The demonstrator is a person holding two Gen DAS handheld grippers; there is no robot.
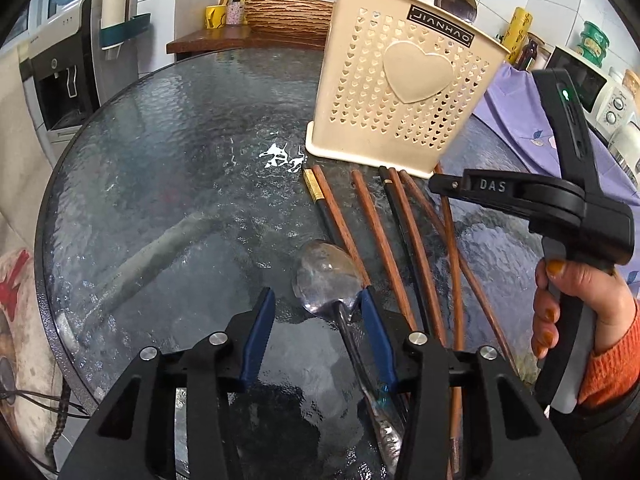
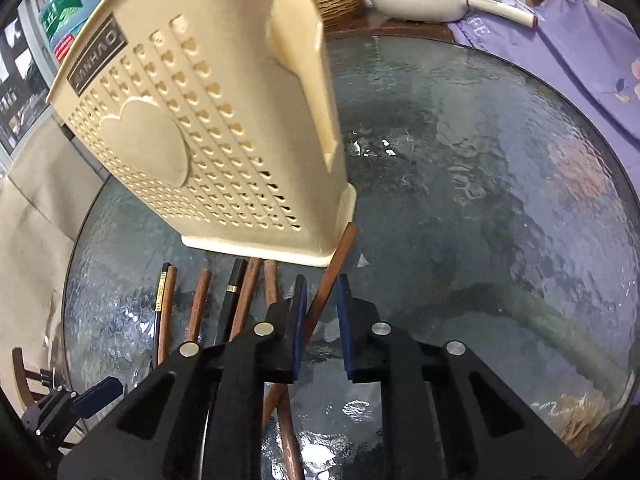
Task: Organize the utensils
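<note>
A: Left tool (image 1: 316, 300), state?
B: Blue pads about half apart. The metal spoon (image 1: 326, 276) lies between them on the glass worktop (image 1: 180, 152), bowl just past the tips. Its neck sits against the right-hand pad (image 1: 376, 332); the other pad stands clear of it. Not gripped.

A: Right tool (image 2: 322, 292)?
B: Narrow. One brown wooden chopstick (image 2: 332, 272) runs up between the pads, and the gap is barely wider than the stick. Whether both pads press on it I cannot tell. Its far end reaches the base corner of the cream utensil holder (image 2: 224, 128).

A: Other utensils?
B: The remaining chopsticks (image 1: 400, 232), brown and black, lie fanned on the worktop in front of the holder, right of the spoon. One black stick has a gold band (image 1: 311, 184).

A: Room and edges?
B: The holder stands upright on the worktop, just behind the chopstick ends. Left of the spoon the glass is bare out to the round rim (image 1: 44, 240). A purple cloth (image 2: 580, 48) overlaps the far right edge.
</note>
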